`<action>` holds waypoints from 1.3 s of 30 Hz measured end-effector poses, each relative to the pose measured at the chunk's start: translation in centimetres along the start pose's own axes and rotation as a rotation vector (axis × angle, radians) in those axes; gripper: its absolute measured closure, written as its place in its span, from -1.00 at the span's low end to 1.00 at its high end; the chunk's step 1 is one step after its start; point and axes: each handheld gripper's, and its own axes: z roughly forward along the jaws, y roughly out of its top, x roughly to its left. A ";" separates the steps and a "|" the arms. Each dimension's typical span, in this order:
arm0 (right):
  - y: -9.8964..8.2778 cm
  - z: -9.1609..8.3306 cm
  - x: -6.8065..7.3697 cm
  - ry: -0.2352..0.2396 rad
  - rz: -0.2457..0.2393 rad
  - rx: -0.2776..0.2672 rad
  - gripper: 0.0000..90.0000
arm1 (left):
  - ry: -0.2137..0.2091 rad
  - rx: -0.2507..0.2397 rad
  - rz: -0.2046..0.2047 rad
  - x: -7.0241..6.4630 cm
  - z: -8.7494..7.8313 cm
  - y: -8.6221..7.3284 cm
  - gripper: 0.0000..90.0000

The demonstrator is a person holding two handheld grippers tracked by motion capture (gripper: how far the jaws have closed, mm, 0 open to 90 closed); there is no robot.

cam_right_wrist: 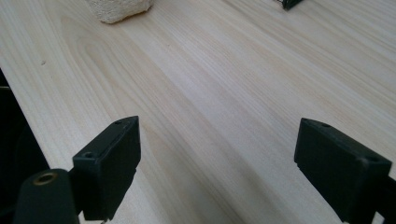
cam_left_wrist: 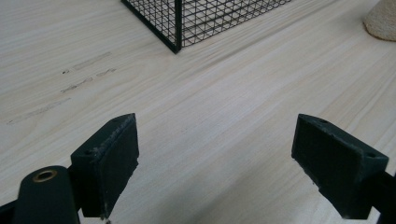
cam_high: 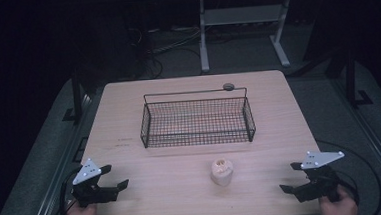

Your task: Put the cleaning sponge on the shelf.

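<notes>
A small beige lumpy object [cam_high: 222, 171], roughly cylindrical, stands near the table's front middle; its edge shows in the left gripper view [cam_left_wrist: 382, 21] and the right gripper view [cam_right_wrist: 119, 9]. Behind it sits a black wire basket [cam_high: 198, 137], corner visible [cam_left_wrist: 176, 25]. My left gripper [cam_high: 113, 177] rests at the front left corner, open, jaws wide over bare wood [cam_left_wrist: 215, 161]. At the front right corner my right gripper [cam_high: 291, 177] is open too, nothing between its jaws [cam_right_wrist: 217, 163]. Both are well apart from the beige object.
The light wooden table [cam_high: 129, 116] carries faint pencil-like marks [cam_left_wrist: 70, 86] left of the basket. A small round grey disc [cam_high: 228, 86] lies behind the basket's handle. Dark floor, cables and a white table frame [cam_high: 203, 36] lie beyond the far edge.
</notes>
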 end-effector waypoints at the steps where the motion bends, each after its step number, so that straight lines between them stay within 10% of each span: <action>1: 0.0 0.0 0.0 0.006 0.000 -0.001 -0.68 | 0.000 0.003 -0.001 0.0 0.0 0.0 -0.70; 39: 4.5 1.5 3.2 0.050 -0.147 0.077 -0.68 | 0.004 0.001 -0.001 0.1 -0.3 -0.1 -0.70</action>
